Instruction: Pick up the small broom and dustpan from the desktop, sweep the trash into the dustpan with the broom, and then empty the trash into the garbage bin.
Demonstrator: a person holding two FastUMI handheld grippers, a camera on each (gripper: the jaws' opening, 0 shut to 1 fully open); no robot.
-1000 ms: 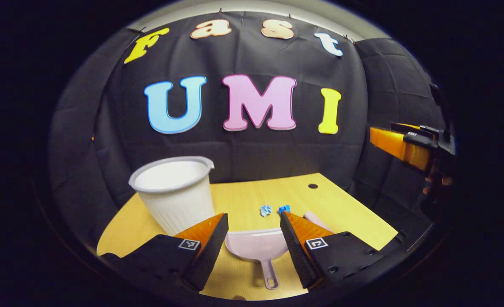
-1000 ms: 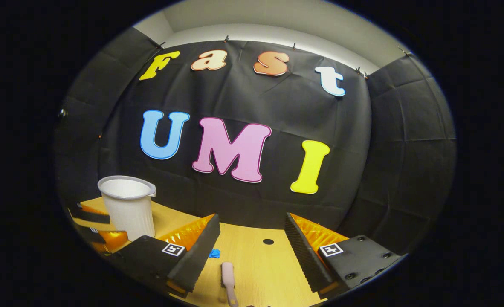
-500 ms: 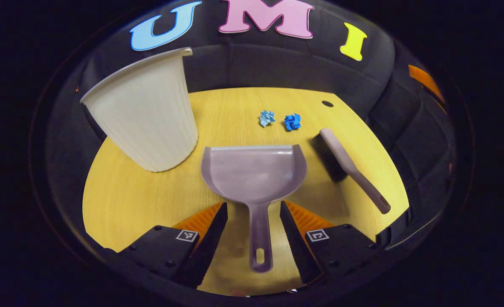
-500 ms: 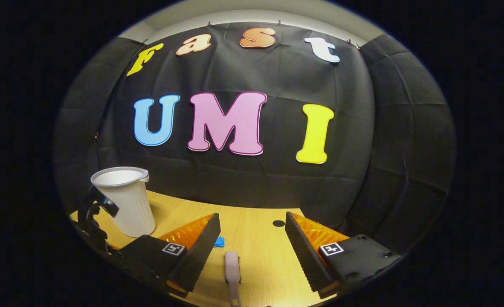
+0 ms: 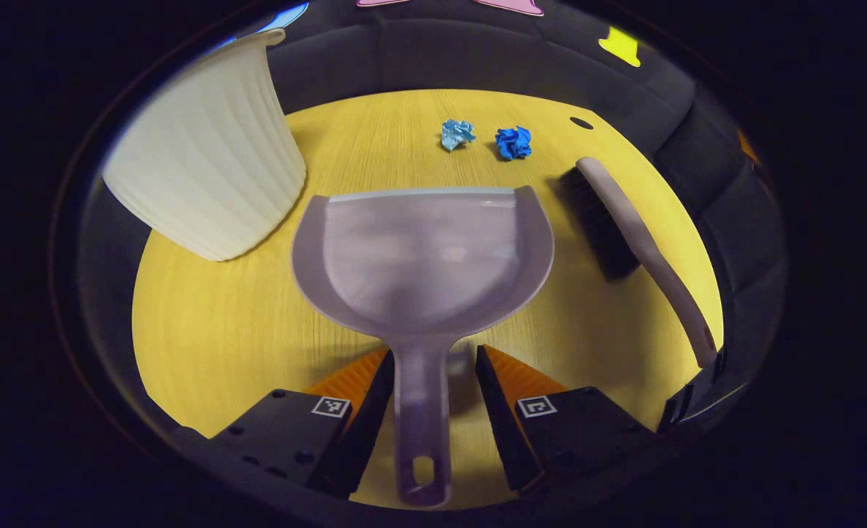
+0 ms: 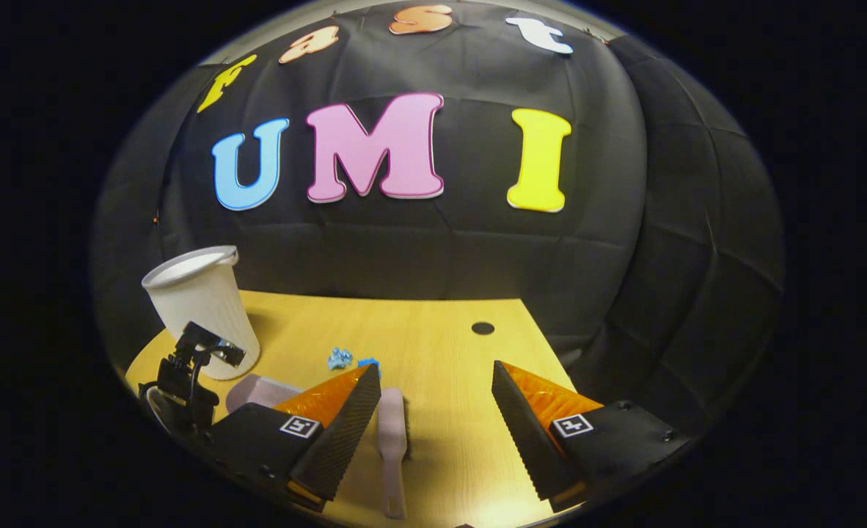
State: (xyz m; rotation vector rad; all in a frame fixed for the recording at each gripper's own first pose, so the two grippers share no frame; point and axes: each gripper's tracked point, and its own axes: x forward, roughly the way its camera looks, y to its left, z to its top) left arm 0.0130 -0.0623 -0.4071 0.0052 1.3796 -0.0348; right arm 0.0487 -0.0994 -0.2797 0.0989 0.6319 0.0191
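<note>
Pale lilac plastic, the dustpan (image 5: pixel 422 249) lies flat on the wooden desktop (image 5: pixel 213 323), its open lip facing two crumpled paper scraps beyond it, a light blue scrap (image 5: pixel 457 134) and a darker blue scrap (image 5: pixel 513 142). The left gripper (image 5: pixel 427 374) hangs low over the dustpan's handle, its fingers spread either side of the handle; whether they touch it I cannot tell. To the left of the dustpan stands the white ribbed garbage bin (image 5: pixel 206 154). To the dustpan's right lies the small broom (image 5: pixel 628 235), dark bristles toward the dustpan. In the right gripper view the right gripper (image 6: pixel 437 411) hovers released and wide apart above the broom (image 6: pixel 392 440), grasping nothing.
</note>
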